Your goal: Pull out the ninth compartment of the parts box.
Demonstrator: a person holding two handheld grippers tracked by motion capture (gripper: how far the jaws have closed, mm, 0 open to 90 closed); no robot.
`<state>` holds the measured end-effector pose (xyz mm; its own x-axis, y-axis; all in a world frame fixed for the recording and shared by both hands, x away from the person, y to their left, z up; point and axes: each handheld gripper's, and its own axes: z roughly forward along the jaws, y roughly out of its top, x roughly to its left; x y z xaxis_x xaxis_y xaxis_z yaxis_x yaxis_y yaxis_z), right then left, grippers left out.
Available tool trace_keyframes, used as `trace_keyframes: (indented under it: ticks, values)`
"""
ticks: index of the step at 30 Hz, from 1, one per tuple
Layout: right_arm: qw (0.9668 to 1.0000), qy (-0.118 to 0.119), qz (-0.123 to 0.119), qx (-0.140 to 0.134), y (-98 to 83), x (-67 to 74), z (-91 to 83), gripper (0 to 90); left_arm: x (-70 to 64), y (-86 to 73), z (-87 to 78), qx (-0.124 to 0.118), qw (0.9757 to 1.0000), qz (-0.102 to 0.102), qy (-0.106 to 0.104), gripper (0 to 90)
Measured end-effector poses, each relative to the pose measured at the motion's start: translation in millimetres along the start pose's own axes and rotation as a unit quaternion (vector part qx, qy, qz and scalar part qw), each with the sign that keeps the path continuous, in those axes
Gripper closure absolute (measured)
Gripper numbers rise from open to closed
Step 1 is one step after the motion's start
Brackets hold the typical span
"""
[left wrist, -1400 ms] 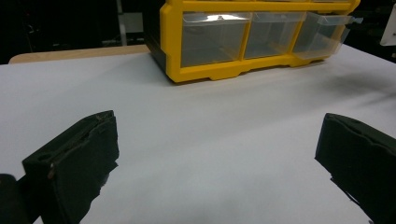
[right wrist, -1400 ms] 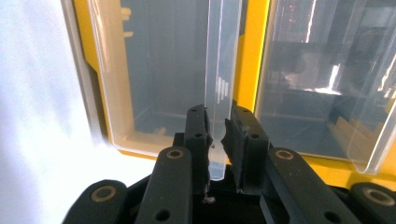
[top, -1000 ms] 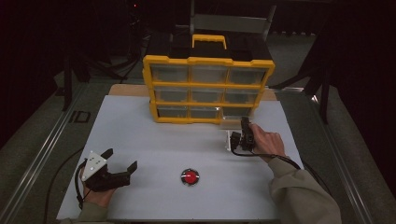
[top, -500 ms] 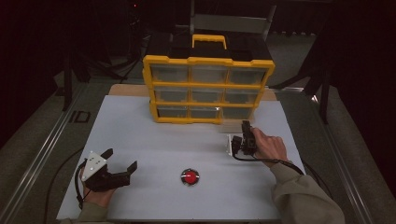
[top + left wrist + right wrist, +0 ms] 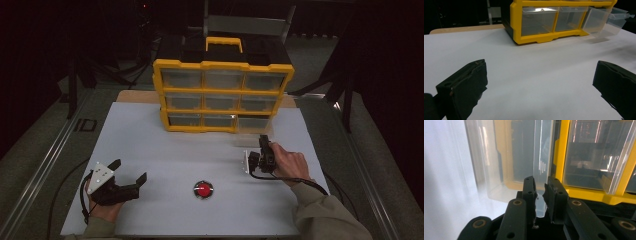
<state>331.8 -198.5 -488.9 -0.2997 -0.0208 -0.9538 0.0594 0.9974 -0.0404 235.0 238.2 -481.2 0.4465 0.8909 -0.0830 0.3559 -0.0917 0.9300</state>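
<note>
The clear plastic drawer is a see-through bin with a thin front lip, pulled partway out of the bottom right slot of the yellow drawer organiser and sticking out toward the person. In the left gripper view the drawer hangs forward of the organiser's yellow frame, its front end clear of the white tabletop, and it looks empty.

The organiser stands at the far side of the tabletop and has three rows of three clear drawers under a black top with a yellow handle. The other drawers sit pushed in; what they contain cannot be made out.

The right gripper has its fingers nearly together, pinching the drawer's clear front lip between the pads. In the high view this gripper sits just in front of the organiser's bottom right corner.

The left gripper rests on the tabletop well in front of the organiser and to its left, fingers spread wide with nothing between them. A red button lies in front of the organiser.
</note>
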Motion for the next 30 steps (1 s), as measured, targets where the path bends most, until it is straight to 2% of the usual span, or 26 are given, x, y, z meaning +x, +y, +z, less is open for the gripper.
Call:
trace_keyframes:
  ticks: [18,25,30]
  values:
    - [1.0000,0.008,0.000,-0.004,-1.4,2.9,-9.6,76.7,-0.2,0.1,0.3,0.001,1.0000,0.001,0.000,0.1]
    - [0.9994,0.020,0.025,-0.010,-1.8,-0.4,-10.1,73.5,-0.1,-0.2,0.1,0.002,1.0000,0.000,0.001,0.1]
    - [0.9970,0.029,0.070,-0.017,-0.9,-4.9,-12.5,62.3,-0.1,-0.3,-0.9,0.001,1.0000,0.000,0.002,0.1]
